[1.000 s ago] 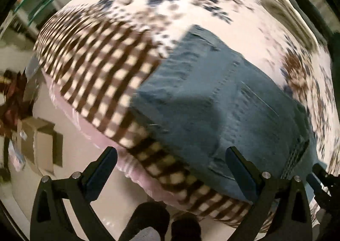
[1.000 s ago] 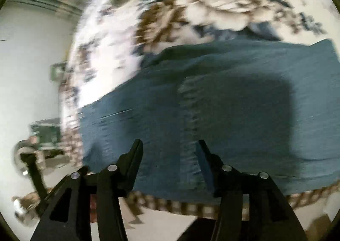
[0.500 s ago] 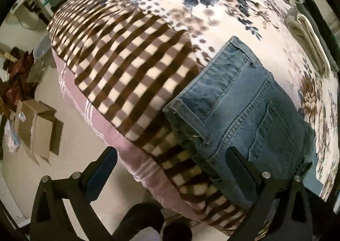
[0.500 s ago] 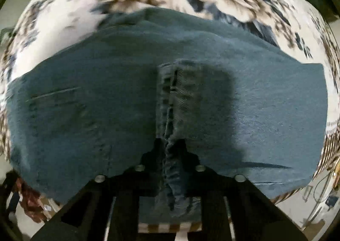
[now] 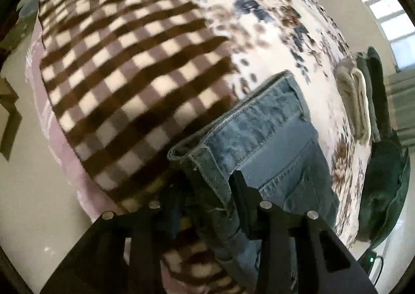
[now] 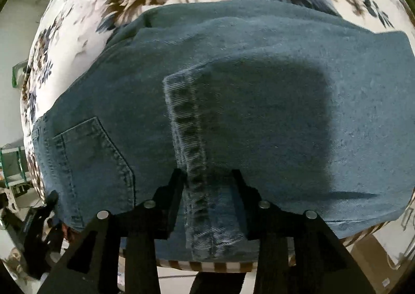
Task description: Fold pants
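Lying folded near bed front edge: denim pants. Left gripper jaws just closing, clamped on waistband corner. Right gripper jaws just opening, loosely straddling raised hem fold; pad contact unclear. Both likely placed for next fold.

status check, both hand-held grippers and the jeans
Left hand-held gripper just closing on jeans waistband corner. Right hand-held gripper astride a pinched-up denim ridge, jaws just reopening. Jeans flat on blanket. Nothing in the way.
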Motion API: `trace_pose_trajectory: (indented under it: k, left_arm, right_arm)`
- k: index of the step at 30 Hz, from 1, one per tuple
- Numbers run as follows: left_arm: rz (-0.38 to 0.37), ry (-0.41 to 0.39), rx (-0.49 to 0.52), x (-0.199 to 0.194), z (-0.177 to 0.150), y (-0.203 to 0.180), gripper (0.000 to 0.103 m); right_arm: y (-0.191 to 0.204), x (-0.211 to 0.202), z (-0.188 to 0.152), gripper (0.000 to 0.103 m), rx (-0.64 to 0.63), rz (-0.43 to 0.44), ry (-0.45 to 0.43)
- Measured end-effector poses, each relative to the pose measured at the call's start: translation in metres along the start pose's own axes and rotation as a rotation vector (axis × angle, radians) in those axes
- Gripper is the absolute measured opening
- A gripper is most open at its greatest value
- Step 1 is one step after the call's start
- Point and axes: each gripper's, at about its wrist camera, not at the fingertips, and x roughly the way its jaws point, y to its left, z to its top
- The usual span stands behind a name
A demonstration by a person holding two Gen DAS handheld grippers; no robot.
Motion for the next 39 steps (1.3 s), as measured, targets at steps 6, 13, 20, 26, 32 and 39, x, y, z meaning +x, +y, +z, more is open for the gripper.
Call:
trace_pose_trajectory:
  k: [6, 13, 20, 26, 32, 39]
  left_arm:
    - [-0.114, 0.051, -0.165, 0.015, 0.002, 0.031, 0.064]
    - [-0.094, -0.033, -0.071, 0.008, 0.004, 0.005, 0.035]
    - [-0.094, -0.173, 0.085, -0.043, -0.006, -0.038, 0.022]
    - [-0.121, -0.284, 0.329, -0.099, -0.036, -0.114, 0.020]
    - [-0.210, -0.361, 0.551, -0.143, -0.100, -0.205, 0.020]
    - [-0.326, -0.236, 0.727, -0.125, -0.224, -0.292, 0.020]
  right_arm:
    - [0.000, -0.001, -0.004, 0.040, 0.022, -0.004, 0.010]
    - [0.013, 0.010, -0.006, 0.040, 0.009, 0.007, 0.022]
    - [0.013, -0.004, -0.010, 0.079, -0.019, 0.100, 0.005]
    - [-0.012, -0.041, -0.009, 0.096, 0.000, 0.136, -0.070]
    - [-0.084, -0.081, -0.013, 0.097, 0.034, 0.147, -0.109]
    - [-0.216, -0.117, -0.021, 0.097, 0.167, 0.132, -0.139]
